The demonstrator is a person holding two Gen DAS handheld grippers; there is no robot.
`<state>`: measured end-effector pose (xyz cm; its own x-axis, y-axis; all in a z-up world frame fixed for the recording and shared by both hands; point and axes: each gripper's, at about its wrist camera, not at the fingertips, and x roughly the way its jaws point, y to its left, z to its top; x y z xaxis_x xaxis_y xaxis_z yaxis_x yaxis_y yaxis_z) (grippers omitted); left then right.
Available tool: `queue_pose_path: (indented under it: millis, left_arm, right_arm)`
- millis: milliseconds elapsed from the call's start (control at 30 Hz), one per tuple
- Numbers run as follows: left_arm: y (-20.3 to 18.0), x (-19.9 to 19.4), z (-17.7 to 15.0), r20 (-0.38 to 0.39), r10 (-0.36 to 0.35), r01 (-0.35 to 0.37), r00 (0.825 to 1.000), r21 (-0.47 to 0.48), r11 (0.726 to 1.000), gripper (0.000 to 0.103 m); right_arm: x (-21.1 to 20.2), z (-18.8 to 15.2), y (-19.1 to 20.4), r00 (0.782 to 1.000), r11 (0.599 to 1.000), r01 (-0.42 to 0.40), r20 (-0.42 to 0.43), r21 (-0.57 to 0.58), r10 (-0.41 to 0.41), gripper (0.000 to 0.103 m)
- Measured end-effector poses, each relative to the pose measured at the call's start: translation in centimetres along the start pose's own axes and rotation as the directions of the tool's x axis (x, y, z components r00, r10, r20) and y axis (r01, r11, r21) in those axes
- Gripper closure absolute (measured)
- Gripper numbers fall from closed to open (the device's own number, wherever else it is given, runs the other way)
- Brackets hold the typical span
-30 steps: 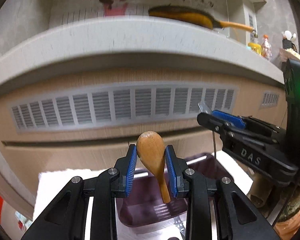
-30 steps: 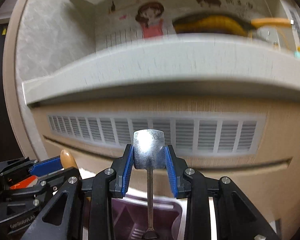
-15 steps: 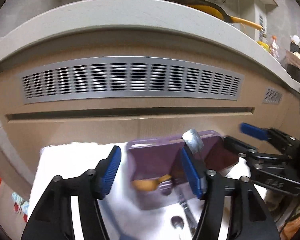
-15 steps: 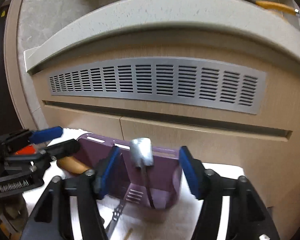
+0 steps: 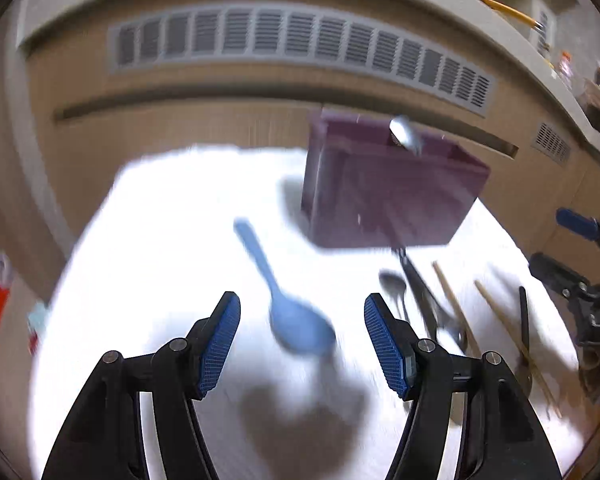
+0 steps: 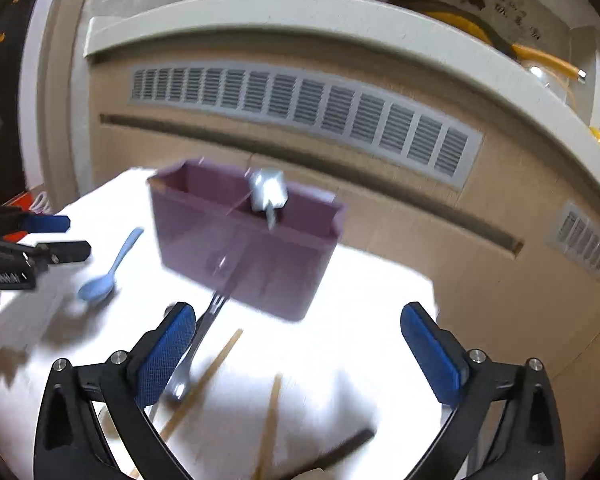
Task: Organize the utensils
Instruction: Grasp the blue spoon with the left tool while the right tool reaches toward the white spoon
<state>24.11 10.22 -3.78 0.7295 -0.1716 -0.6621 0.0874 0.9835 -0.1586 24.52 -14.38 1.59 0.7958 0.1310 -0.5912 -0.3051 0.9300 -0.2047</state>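
Note:
A purple utensil holder [image 5: 388, 196] [image 6: 244, 248] stands on the white table [image 5: 172, 240]. The flat head of a metal utensil [image 5: 404, 136] [image 6: 268, 192] sticks up out of it. My left gripper [image 5: 302, 344] is open above a blue spoon [image 5: 296, 328] [image 6: 100, 284], whose bowl shows between the fingers; the pads do not touch it. The jaws of my right gripper [image 6: 300, 356] are opening wide and grip nothing. Under it lie wooden chopsticks [image 6: 204, 380] and a metal fork [image 6: 212, 312].
Metal spoons [image 5: 396, 288], chopsticks [image 5: 456, 308] and a dark-handled utensil [image 5: 524, 320] lie to the right of the blue spoon. A wooden cabinet front with a grey vent grille [image 6: 300, 100] rises behind the table. A yellow pan [image 6: 480, 28] sits on the counter above.
Both grippers have opened and let go: the wooden spoon and the metal utensil dropped into the purple holder. Both have sunk and tipped down toward the table.

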Motion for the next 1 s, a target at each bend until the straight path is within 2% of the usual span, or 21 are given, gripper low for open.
queue_pose_path:
  millis: [133, 233, 333, 500, 667, 800, 1000]
  left_arm:
    - [-0.7, 0.8, -1.9, -0.033, 0.031, -0.034, 0.999, -0.108, 0.994, 0.038]
    - [-1.6, 1.6, -1.7, -0.039, 0.064, -0.069, 0.997, -0.122, 0.990, 0.038]
    - [-2.3, 3.0, -1.2, -0.060, 0.121, -0.126, 0.991, -0.097, 0.987, 0.039]
    - [-2.0, 4.4, -0.8, -0.108, 0.180, -0.192, 0.978, -0.119, 0.974, 0.052]
    - [-2.0, 4.9, -0.5, -0.097, 0.192, -0.203, 0.977, -0.120, 0.972, 0.066]
    - [-2.1, 4.4, -0.5, -0.064, 0.150, -0.156, 0.987, -0.107, 0.982, 0.066]
    - [-3.0, 0.2, 0.4, 0.072, 0.158, -0.155, 0.985, -0.048, 0.987, 0.067]
  right_arm:
    - [-0.6, -1.7, 0.3, 0.998, 0.999, -0.039, -0.045, 0.030, 0.040, 0.002]
    - [-1.1, -2.5, 0.7, 0.998, 0.998, -0.048, -0.047, 0.031, 0.050, 0.002]
    - [-1.5, -2.7, 0.8, 0.998, 0.998, -0.056, -0.035, 0.023, 0.056, 0.003]
    - [-2.1, -3.0, -0.1, 0.997, 0.996, -0.072, -0.014, 0.057, 0.073, 0.005]
    - [-2.1, -3.1, -0.7, 0.996, 0.993, -0.085, -0.001, 0.087, 0.085, 0.005]
    - [-2.2, -3.2, -0.7, 0.996, 0.992, -0.090, 0.004, 0.093, 0.090, 0.005]
    - [-2.2, -3.0, -0.6, 0.995, 0.991, -0.093, -0.012, 0.096, 0.094, 0.005]
